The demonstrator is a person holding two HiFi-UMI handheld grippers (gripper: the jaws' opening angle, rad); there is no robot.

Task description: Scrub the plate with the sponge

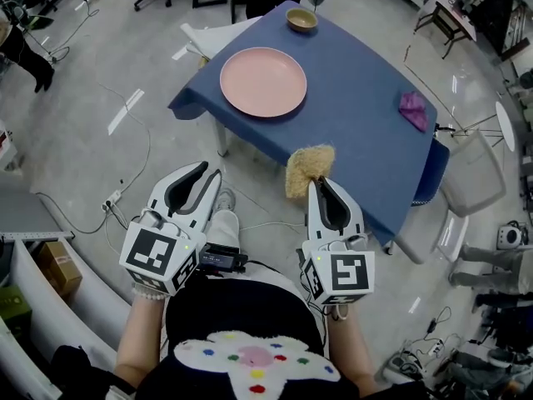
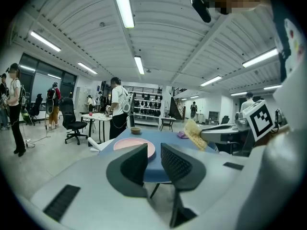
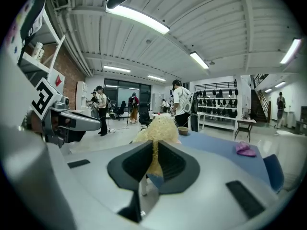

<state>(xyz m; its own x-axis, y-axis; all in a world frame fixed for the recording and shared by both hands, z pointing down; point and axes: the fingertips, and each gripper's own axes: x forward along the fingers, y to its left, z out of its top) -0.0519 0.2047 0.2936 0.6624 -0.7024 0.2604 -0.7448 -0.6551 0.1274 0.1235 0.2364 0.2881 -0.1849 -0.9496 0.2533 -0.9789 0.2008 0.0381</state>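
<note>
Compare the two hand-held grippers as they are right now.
The right hand-held gripper is shut on the yellow sponge; the left hand-held gripper holds nothing, its jaws slightly apart. In the head view the right one's sponge overlaps the near edge of the blue table, while the left one hangs over floor. Both sit short of the pink plate.

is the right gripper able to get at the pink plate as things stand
Probably yes: the right gripper, shut on the sponge, has nothing standing between it and the pink plate, though it must move forward.
</note>
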